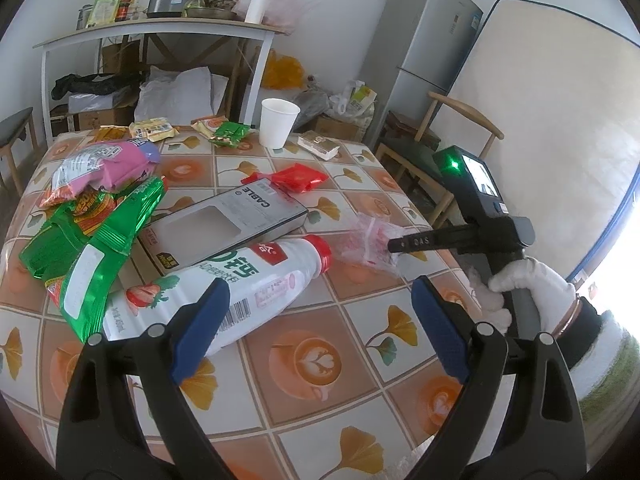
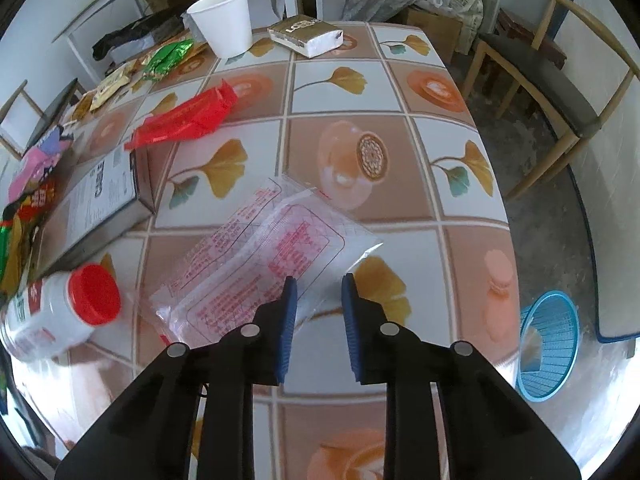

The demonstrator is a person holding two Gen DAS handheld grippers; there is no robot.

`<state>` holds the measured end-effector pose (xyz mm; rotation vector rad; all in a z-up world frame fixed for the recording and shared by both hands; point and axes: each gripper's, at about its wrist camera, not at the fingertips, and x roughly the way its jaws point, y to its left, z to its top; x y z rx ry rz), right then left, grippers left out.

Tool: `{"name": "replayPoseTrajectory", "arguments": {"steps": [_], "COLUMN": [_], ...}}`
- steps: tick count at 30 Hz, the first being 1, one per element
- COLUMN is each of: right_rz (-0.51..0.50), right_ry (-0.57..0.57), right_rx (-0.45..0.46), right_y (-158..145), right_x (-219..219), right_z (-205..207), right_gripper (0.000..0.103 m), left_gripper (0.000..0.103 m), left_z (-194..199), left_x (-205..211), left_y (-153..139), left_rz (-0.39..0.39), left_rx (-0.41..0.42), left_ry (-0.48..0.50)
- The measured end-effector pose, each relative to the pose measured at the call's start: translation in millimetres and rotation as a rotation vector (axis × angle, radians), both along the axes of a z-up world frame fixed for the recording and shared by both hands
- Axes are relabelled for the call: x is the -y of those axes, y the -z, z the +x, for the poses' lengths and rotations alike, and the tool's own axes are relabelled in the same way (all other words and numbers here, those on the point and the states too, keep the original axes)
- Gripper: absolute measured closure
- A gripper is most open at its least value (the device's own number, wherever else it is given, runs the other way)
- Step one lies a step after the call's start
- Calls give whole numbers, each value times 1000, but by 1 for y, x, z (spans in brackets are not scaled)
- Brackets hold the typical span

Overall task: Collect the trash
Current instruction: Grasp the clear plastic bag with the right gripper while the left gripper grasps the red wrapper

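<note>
— Right, where is the clear plastic bag lying?

— Flat on the table, near its right edge. Its long axis runs on a diagonal in the right wrist view, from the lower left by the bottle's red cap up toward the far right. Red print covers it, too small to read.

— And the right gripper?

— Tilted steeply down over the bag's near right corner. Its 2 blue pads stand a narrow gap apart with that corner between them; no earlier look to compare, and I can't see them pressing the film, so not clamped.

— The left gripper?

— Jaws wide apart, nothing between them, above the near part of the table. The white bottle lies on its side just past the left finger, cap pointing toward the bag.

— What else is around?

— A grey carton marked CABLE lies beside the bottle, a red wrapper beyond it, green snack bags by the left edge, a white paper cup and a small packet at the far edge. A blue basket sits on the floor off the right edge.

— Anything hidden?

— The bottle's base is cut off in the right view, and the bag's near left corner slips behind the gripper. A white-gloved hand holds the right gripper's handle.
</note>
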<state>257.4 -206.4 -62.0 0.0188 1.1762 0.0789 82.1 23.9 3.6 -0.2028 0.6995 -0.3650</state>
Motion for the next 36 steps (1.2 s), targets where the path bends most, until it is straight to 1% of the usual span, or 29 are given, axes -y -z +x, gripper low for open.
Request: {"name": "replayPoseTrajectory", "arguments": {"steps": [2,7,11,16,20,21,22,23,25,27,28,29,31,33,35,36], "right_rz": [3,33,94,167,219,228,241,254,282,312,324,335,349,369,390,396], "right_ry": [-9,-11,-18,-13,-6,-6,-6,-5,0,6,9,11,14,20,27,28], "right_rx": [0,0,0,11,22,26,30,32,35,37,38,40,43,46,46,46], "right_y": [0,-1,-1,1,2,2,3,4,5,6,6,7,8,9,10,10], "right_x": [1,10,22,36,44,45,47,49,52,56,58,59,61,63,66,67], "right_z": [-7,-28,-49,-65,-70,-71,-71,-72,-72,-73,-73,-73,-73,-73,-73,-73], "right_gripper": [85,87,87,88,88,88,88,88,88,88,88,88,88,88,88,88], "left_gripper": [15,15,15,15,15,15,15,15,15,15,15,15,15,19,25,27], "left_z": [-1,-5,-5,2,27,36,52,63,91,121,140,152,176,204,222,230], "left_x": [-1,-7,-10,-9,-8,-7,-2,1,14,33,49,58,78,103,118,124], "left_y": [1,2,1,-5,-24,-30,-37,-41,-47,-53,-51,-48,-37,-17,1,10], "left_rz": [-1,-10,-12,-21,-35,-30,-15,3,78,210,292,331,402,524,603,629], "left_rx": [1,2,3,-3,-30,-42,-67,-87,-127,-112,-116,-130,-162,-188,-204,-217], "left_ry": [2,8,24,39,67,81,115,133,151,174,204,230,269,292,303,306]}}
